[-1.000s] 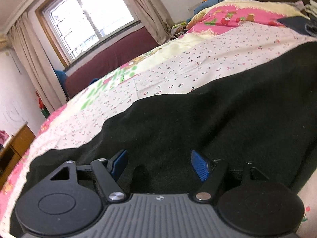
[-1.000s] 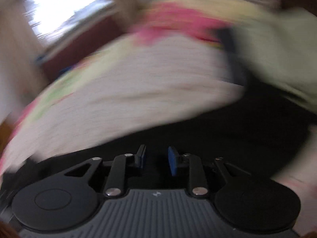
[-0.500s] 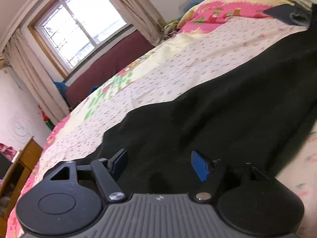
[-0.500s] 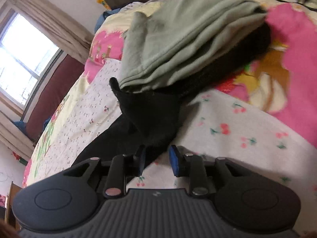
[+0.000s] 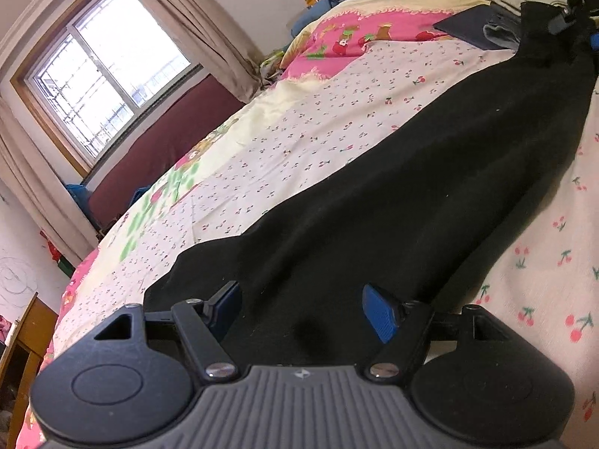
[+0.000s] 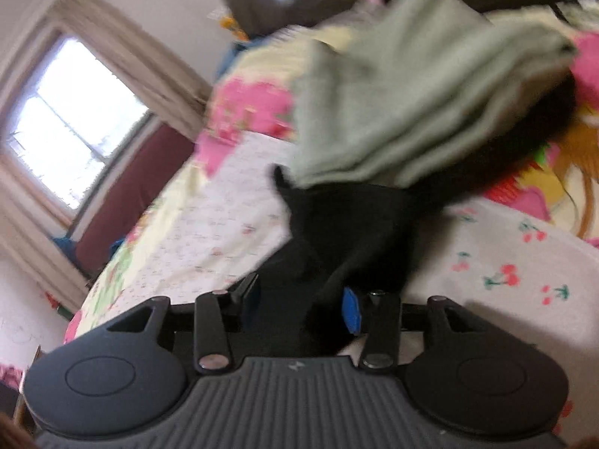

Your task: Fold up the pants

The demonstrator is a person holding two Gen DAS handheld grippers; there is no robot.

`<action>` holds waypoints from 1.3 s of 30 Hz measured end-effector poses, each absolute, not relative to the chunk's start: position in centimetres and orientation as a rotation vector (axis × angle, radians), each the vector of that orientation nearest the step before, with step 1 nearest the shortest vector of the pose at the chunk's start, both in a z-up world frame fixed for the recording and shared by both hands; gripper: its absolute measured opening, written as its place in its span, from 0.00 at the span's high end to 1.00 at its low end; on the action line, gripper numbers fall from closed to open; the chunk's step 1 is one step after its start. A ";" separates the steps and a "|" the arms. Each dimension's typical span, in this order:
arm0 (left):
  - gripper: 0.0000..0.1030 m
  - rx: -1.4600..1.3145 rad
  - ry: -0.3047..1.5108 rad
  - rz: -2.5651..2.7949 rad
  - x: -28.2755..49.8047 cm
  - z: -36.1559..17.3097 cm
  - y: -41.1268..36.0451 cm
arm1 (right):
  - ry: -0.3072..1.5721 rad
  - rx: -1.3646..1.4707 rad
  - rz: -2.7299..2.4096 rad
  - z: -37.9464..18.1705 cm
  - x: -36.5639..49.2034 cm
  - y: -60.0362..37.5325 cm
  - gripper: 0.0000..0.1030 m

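Observation:
The black pants point(image 5: 393, 194) lie stretched along the floral bed from near to far right. My left gripper point(image 5: 301, 308) is open, its blue pads either side of the near end of the pants, not closed on the cloth. My right gripper point(image 6: 299, 303) has its jaws partly apart around a bunched end of the pants point(image 6: 344, 232), with cloth between the pads. The right gripper also shows at the far right of the left wrist view point(image 5: 576, 18), at the far end of the pants.
A pile of folded green-grey clothes point(image 6: 404, 89) lies at the head of the bed, just beyond the pants' end. A dark folded item point(image 5: 475, 26) lies near it. The window point(image 5: 105, 86) and curtains stand to the left. A wooden cabinet point(image 5: 22, 340) stands at lower left.
The right gripper's jaws have widened from nearly shut, with the pants' end still between them; its view is blurred by motion. The left gripper stays open and the pants look pulled straighter.

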State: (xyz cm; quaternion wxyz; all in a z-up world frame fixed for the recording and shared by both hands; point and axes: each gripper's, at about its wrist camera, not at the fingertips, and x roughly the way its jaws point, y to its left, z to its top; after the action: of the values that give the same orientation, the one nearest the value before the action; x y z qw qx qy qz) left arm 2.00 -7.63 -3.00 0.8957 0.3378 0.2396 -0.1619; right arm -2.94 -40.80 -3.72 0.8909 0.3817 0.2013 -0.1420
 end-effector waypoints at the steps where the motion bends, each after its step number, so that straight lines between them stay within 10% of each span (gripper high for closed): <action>1: 0.18 0.705 0.497 -0.337 2.0 -3.1 -7.8 | 0.406 0.788 -0.294 -3.6 -3.2 -40.5 0.54; 39: 0.18 0.687 0.502 -0.367 1.8 -3.7 -8.1 | 0.450 1.216 -0.121 -8.6 0.8 -44.2 0.49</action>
State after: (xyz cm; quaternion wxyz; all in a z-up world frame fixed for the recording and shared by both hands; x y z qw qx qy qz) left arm 1.78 -8.06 -3.71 0.8947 0.3312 0.2419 -0.1771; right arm 0.79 -44.19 -8.59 0.7956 0.5657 0.2094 -0.0563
